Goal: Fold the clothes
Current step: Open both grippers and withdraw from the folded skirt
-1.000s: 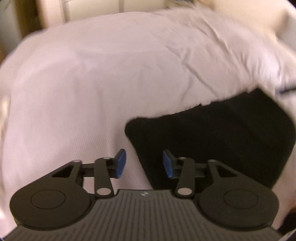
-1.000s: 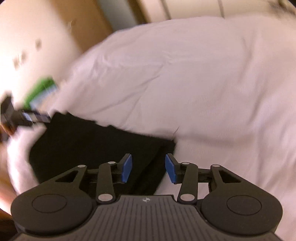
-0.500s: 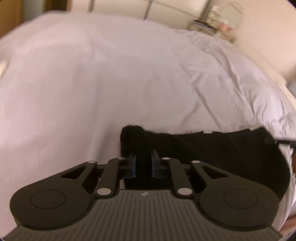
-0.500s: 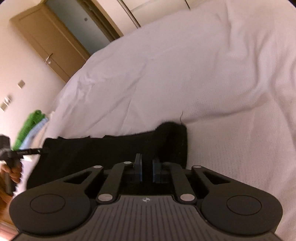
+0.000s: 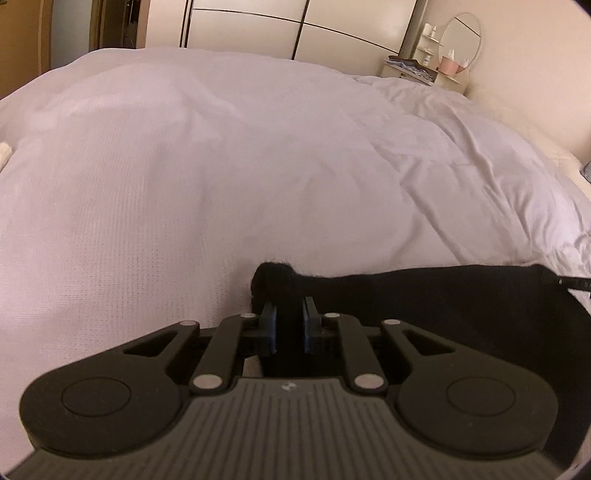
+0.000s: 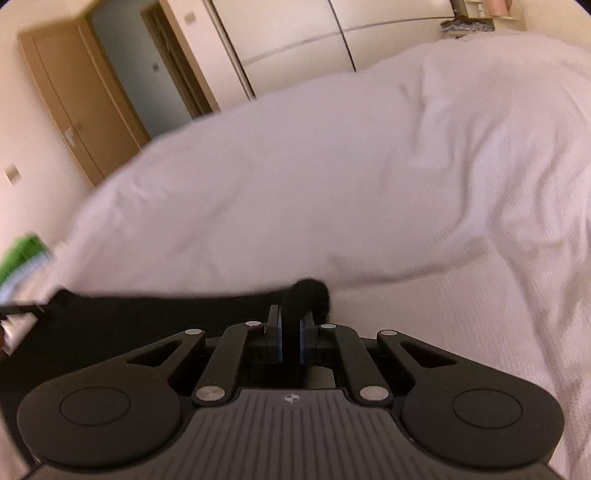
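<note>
Black garment point(image 5: 443, 306) stretches across the lower frame on the white bedspread point(image 5: 221, 166), its corners pinched by the left gripper point(image 5: 290, 325) and right gripper point(image 6: 290, 332).

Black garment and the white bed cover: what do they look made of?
Black garment: looks like a soft matte knit, maybe wool or fleece; the bunched corner shows a fuzzy edge. White bed cover: looks like woven cotton, matte, with a fine waffle-like grid and soft creases. Exact fibres cannot be told.

garment point(image 5: 424, 295) on the bed point(image 5: 221, 166), wardrobe point(image 5: 240, 33) behind it
</note>
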### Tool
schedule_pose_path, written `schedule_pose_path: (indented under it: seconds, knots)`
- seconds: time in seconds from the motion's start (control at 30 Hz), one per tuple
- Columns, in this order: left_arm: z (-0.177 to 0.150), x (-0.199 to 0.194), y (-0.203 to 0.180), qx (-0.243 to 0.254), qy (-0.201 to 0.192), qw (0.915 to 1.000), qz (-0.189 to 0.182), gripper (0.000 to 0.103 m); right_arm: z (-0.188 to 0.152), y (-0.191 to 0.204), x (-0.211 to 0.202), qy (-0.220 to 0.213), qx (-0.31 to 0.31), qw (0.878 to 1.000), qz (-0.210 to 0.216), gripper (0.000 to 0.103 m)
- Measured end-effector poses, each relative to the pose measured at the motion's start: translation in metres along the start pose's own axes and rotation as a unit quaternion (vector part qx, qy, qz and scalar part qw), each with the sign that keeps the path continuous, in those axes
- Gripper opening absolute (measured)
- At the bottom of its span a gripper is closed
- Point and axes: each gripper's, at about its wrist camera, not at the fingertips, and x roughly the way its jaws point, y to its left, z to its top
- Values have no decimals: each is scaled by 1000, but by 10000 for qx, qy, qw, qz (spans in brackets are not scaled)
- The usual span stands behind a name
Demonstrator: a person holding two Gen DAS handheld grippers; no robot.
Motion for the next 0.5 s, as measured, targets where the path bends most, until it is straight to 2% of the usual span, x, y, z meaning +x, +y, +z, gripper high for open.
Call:
schedule_pose_path:
  seconds: [0.07,0.17,0.23,0.27,0.33,0.43,0.5]
  knots:
    - [-4,6,-6,232,46,9994,235,16,-7,-2,10,120,61,9999,-49,6]
    - [-11,7,-31,951,81,9920,822,20,-10,7,11,290,-130,9989,-333,11]
    - [-12,0,-45,1315,35,9845,1161,26,-7,17,-1,286,-149,9974,-642,54]
    - [-12,-7,-49,1383,6,9818,1304,31,-5,20,-11,209,-114,9969,-754,58]
    - [-8,-31,-44,1142,-84,9826,1462,34,-2,27,-33,55,-43,9952,-979,62]
    - [-11,-78,-39,735,-359,9837,1602,25,-3,40,-75,-360,-3,9920,-1209,66]
    - [-24,-108,-50,688,-548,9859,1427,25,-14,54,-106,-764,-60,9895,-1224,66]
